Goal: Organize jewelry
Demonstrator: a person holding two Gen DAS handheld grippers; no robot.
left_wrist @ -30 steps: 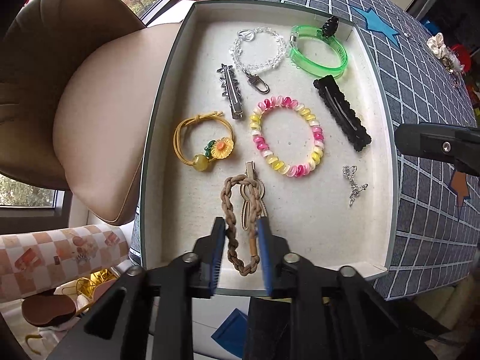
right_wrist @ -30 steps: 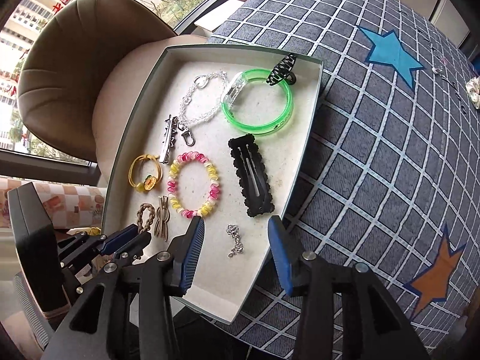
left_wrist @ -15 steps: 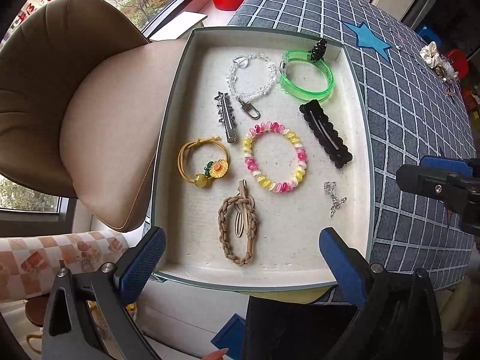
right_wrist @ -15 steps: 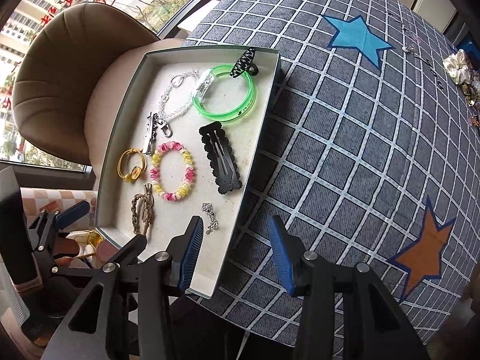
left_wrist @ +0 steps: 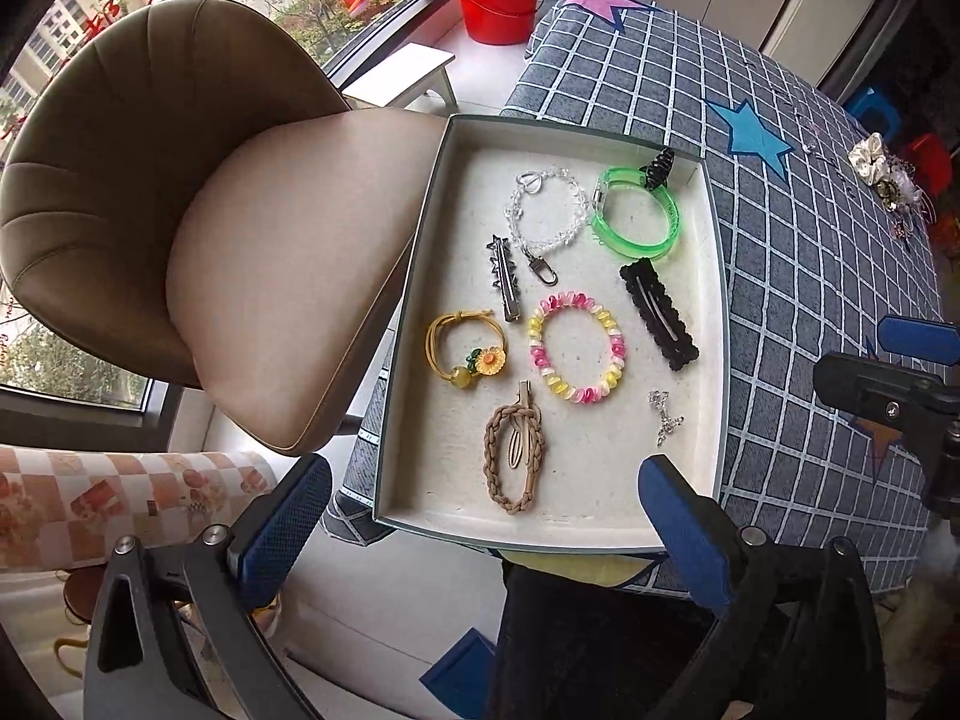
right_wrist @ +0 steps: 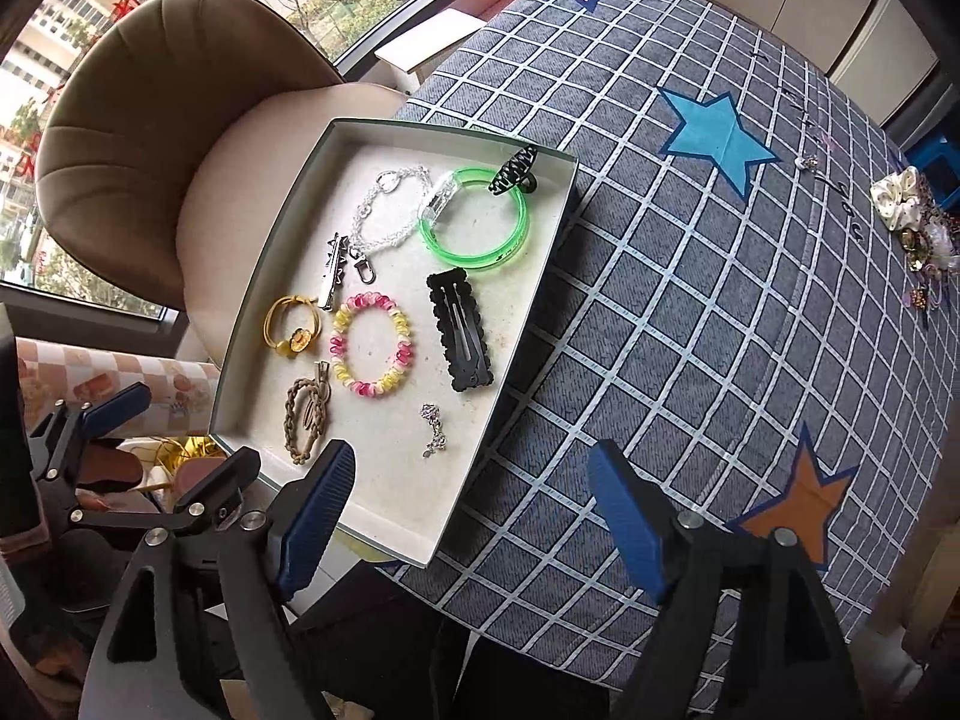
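Observation:
A white-lined tray (left_wrist: pixel 717 312) (right_wrist: pixel 543 276) at the table's near left corner holds several pieces: a brown braided band with a clip (left_wrist: pixel 514 455) (right_wrist: pixel 306 414), a pink-yellow bead bracelet (left_wrist: pixel 575 348) (right_wrist: pixel 372 343), a yellow flower hair tie (left_wrist: pixel 468 348), a green bangle (left_wrist: pixel 636 219) (right_wrist: pixel 474 228), a black hair clip (left_wrist: pixel 660 312) (right_wrist: pixel 461 330), a clear chain (left_wrist: pixel 546 216), a silver clip (left_wrist: pixel 503 285) and a small silver charm (left_wrist: pixel 665 417) (right_wrist: pixel 433 429). My left gripper (left_wrist: pixel 483 534) is wide open and empty above the tray's near edge. My right gripper (right_wrist: pixel 471 519) is open and empty, over the tray's near right corner.
A grey checked tablecloth with coloured stars (right_wrist: pixel 714 138) covers the table. More loose jewelry and a white scrunchie (right_wrist: pixel 903 201) lie at the far right. A brown chair (left_wrist: pixel 180 228) stands left of the tray. A red bucket (left_wrist: pixel 498 0) sits by the window.
My left gripper let go of the brown braided band, opened wide and pulled back and up from the tray. My right gripper also drew back and opened wider.

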